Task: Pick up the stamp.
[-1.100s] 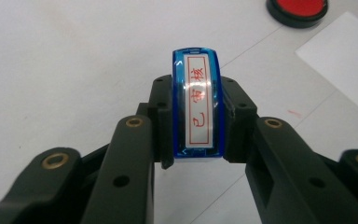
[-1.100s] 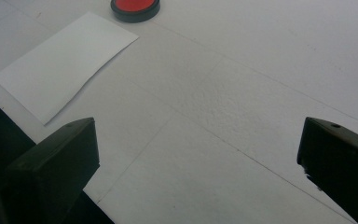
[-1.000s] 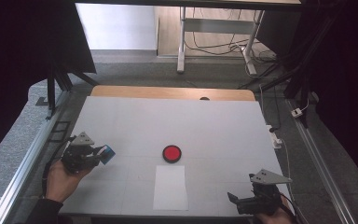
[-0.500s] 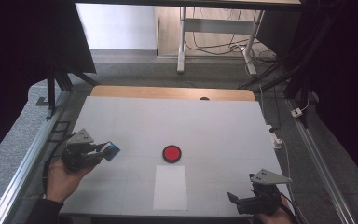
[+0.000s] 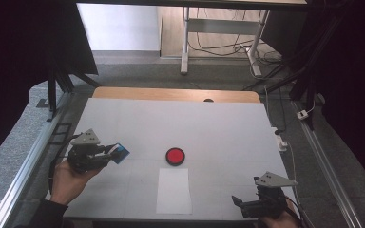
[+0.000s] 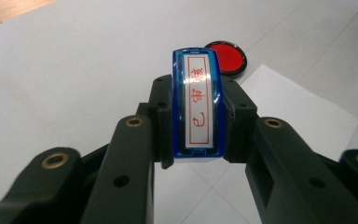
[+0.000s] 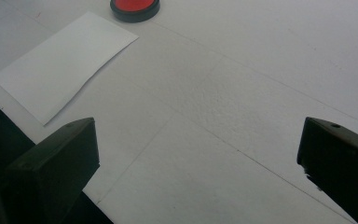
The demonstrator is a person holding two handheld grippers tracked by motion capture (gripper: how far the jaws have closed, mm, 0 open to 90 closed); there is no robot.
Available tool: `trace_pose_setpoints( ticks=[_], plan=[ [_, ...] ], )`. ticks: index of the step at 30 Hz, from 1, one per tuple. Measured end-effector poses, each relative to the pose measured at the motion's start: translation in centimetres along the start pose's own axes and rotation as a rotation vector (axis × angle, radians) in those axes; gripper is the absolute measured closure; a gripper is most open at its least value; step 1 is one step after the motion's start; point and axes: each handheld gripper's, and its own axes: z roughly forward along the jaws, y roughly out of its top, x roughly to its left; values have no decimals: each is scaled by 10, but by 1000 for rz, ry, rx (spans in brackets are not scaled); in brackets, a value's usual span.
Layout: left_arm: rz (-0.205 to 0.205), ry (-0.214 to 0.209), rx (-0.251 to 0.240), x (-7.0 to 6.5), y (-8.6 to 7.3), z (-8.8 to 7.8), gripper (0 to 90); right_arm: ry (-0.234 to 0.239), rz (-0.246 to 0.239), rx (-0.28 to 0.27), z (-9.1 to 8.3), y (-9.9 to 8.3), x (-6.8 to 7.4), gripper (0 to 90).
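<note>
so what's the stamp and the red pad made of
The stamp looks like clear blue plastic, glossy: light glints off its face. The red pad seems a black plastic dish, its red filling matte, likely ink felt, though that's hard to tell.

The stamp (image 6: 196, 103) is a narrow, rectangular block of clear blue plastic with rounded edges; its top face carries a white label with a red border and red characters. It sits upright between the two black jaws of the left gripper (image 5: 108, 153), clamped at its long sides, with the labelled face towards the gripper's camera. In the high view the stamp (image 5: 120, 153) shows as a small blue piece at the jaw tips, above the left part of the table.
</note>
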Motion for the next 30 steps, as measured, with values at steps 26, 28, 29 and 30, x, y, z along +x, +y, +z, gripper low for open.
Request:
trace_pose_setpoints(
  ticks=[26, 28, 29, 30],
  plan=[
    [115, -113, -30, -39, 31, 20, 696, 3, -8, -8, 0, 0, 0, 0],
    [128, -123, -34, -42, 32, 21, 695, 5, -4, -9, -1, 0, 0, 0],
    [131, -127, -34, -43, 33, 22, 696, 5, -2, -10, 0, 0, 0, 0],
    [136, -130, -34, -45, 33, 23, 696, 8, 0, -11, 0, 0, 0, 0]
  ],
)
